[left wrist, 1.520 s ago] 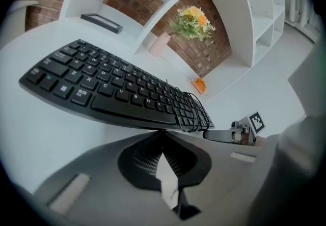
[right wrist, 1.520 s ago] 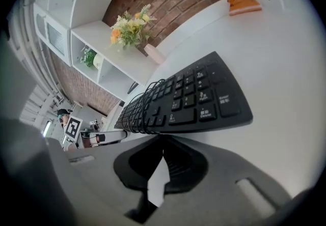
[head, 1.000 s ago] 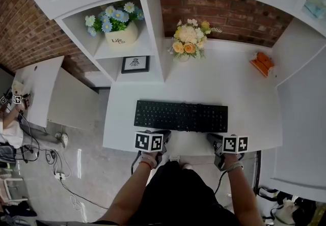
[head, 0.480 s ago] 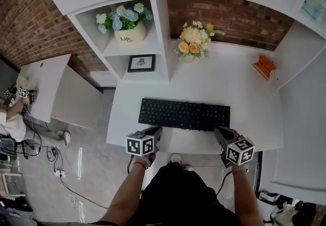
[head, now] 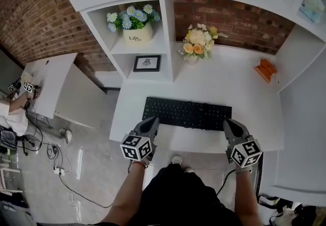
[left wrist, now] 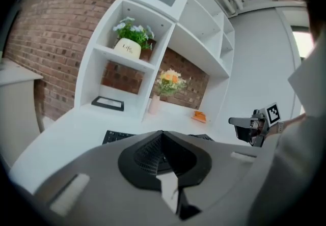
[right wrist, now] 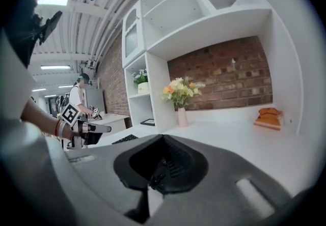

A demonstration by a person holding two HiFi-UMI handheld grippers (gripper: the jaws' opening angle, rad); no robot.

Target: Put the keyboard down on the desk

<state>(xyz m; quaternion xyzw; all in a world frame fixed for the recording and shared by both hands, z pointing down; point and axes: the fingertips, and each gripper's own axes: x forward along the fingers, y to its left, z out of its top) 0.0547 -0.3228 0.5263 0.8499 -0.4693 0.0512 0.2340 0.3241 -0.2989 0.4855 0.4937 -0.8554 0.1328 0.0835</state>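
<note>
One keyboard (head: 187, 114) rests on the desk (head: 232, 87); left tool (head: 151, 121), right tool (head: 229, 124) closed.

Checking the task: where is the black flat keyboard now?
In the head view the black keyboard lies on the white desk near its front edge, between the left gripper and right gripper.

Your keyboard (head: 187, 114) lies on the desk (head: 239, 87); behind it stands the flower vase (head: 192, 58), to its rear left the picture frame (head: 146, 63)
</note>
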